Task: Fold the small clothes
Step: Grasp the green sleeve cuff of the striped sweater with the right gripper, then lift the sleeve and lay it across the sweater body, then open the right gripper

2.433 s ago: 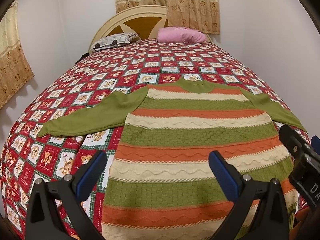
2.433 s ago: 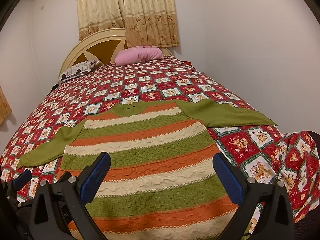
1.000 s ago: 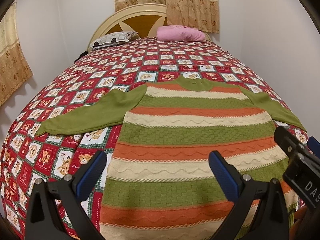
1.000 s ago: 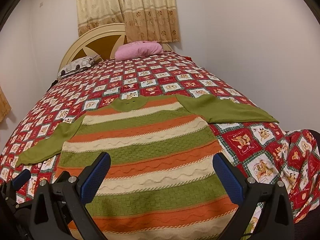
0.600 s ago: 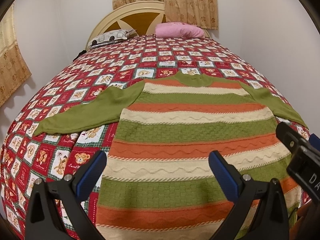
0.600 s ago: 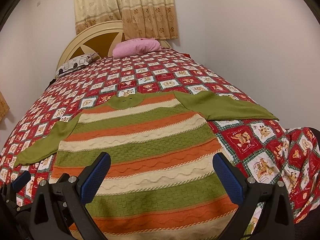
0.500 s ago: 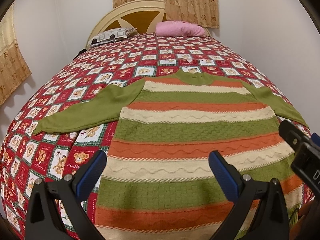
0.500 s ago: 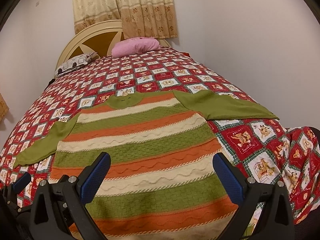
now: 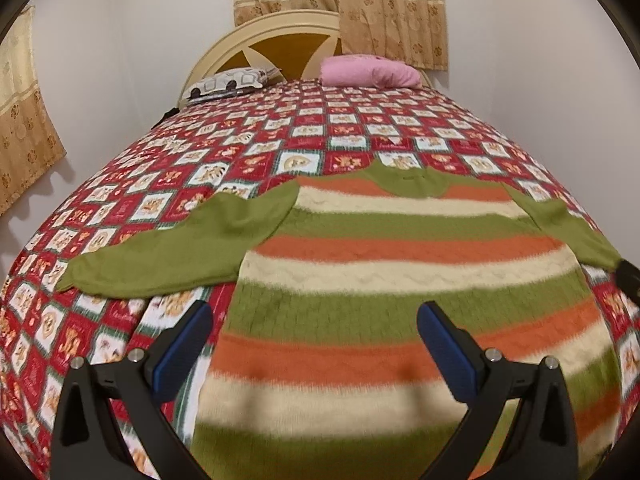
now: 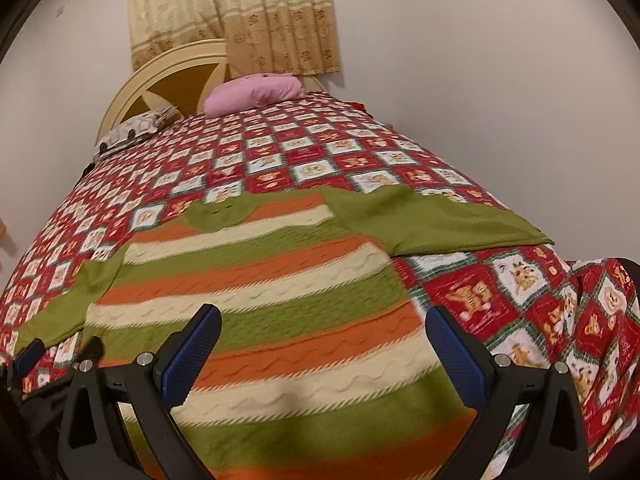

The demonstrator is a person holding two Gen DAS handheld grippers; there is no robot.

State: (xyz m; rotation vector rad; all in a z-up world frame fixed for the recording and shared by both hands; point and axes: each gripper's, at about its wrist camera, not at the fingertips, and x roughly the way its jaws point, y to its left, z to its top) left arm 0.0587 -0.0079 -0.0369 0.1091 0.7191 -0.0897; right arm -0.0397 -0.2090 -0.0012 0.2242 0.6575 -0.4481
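Both cameras now sit closer to the striped sweater [image 9: 400, 280] than in the earlier frames, and the garment fills more of each view; its position on the bed [image 9: 280, 140] is unchanged.

Left wrist view, left to right: the sweater's left sleeve [image 9: 180, 252], plain olive green, lies extended flat on the red teddy-bear patchwork quilt [image 9: 100, 216]. The sweater body, banded in orange, cream and green, lies flat with the neckline [image 9: 412, 180] pointing toward the headboard [image 9: 280, 44]. The right sleeve [image 9: 568, 228] extends toward the right edge of the bed. The left gripper [image 9: 314, 342] hovers over the lower left part of the body; its jaws are spread wide and hold nothing. The left jaw is over the quilt just beside the sweater's side edge, the right jaw over the body. Part of the other gripper appears at the right frame edge.

Right wrist view, left to right: a patterned grey pillow [image 10: 132, 134] and a pink pillow [image 10: 256, 92] rest against the headboard, below beige curtains [image 10: 240, 12]. The right gripper [image 10: 324, 346] hovers over the lower right part of the sweater; its jaws are spread wide and hold nothing. The right jaw is at the sweater's right side edge.
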